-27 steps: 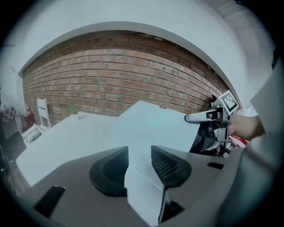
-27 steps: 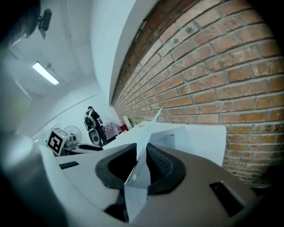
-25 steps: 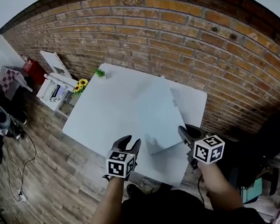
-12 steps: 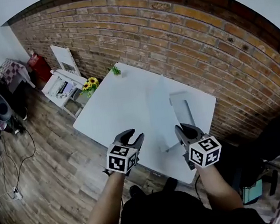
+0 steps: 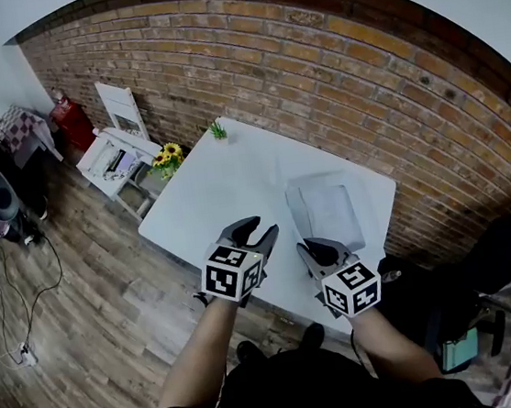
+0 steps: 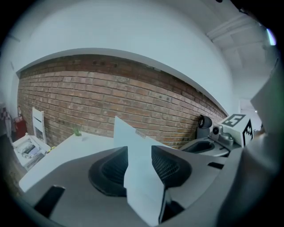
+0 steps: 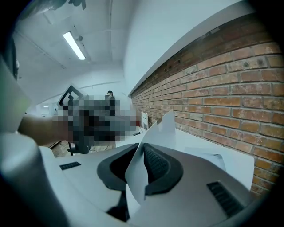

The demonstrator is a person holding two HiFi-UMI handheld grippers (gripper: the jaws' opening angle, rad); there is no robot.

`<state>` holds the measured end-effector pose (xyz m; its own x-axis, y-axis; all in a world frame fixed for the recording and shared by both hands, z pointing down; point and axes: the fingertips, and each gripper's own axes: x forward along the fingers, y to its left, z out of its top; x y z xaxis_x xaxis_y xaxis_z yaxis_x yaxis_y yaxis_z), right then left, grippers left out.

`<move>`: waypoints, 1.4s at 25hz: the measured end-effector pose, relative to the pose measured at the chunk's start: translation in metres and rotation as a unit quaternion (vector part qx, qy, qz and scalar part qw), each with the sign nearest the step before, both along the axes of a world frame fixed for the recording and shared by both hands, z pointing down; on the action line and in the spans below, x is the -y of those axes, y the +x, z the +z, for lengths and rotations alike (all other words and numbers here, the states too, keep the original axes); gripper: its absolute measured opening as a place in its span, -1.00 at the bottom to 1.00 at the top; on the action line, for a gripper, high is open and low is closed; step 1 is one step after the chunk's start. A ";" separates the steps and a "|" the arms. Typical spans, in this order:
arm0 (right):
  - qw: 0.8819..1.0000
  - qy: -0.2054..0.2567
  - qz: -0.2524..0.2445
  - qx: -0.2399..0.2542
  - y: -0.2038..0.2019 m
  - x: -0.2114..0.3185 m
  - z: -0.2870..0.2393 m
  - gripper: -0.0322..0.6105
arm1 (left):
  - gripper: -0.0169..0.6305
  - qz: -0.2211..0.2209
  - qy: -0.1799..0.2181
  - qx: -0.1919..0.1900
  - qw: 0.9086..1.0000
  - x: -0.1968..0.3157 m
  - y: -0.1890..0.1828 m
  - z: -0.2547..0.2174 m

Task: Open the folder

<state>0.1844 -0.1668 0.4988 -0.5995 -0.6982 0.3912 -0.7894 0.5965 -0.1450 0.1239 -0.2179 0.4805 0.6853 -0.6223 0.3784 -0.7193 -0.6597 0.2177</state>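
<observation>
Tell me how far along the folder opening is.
Done: the cover is lifted off the folder's inner sheet, which lies exposed on the table. In hand: the right tool is clamped on the cover; the left tool is open, with the cover's edge between its jaws, unpressed. Left: swing the cover over and lay it flat.

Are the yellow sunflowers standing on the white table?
No, the sunflowers sit off the table's left edge, down by a low white shelf.
</observation>
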 end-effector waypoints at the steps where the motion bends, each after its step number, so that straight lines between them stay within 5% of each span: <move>1: 1.000 -0.001 -0.004 0.000 -0.004 -0.001 0.001 -0.75 | -0.43 0.000 -0.001 -0.003 1.000 0.001 0.002 -0.002; 23: 0.996 -0.030 -0.082 -0.005 -0.046 -0.023 0.031 -0.66 | -0.33 -0.034 -0.042 0.028 0.998 -0.002 0.003 0.020; 35: 0.982 -0.064 -0.180 0.004 -0.019 -0.051 0.050 -0.27 | -0.39 -0.070 -0.042 0.057 0.995 0.004 -0.023 0.027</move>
<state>0.1656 -0.1154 0.5484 -0.8016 -0.3857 0.4568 -0.5293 0.8132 -0.2422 0.1005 -0.2220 0.5078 0.5444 -0.6716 0.5025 -0.8257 -0.5346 0.1800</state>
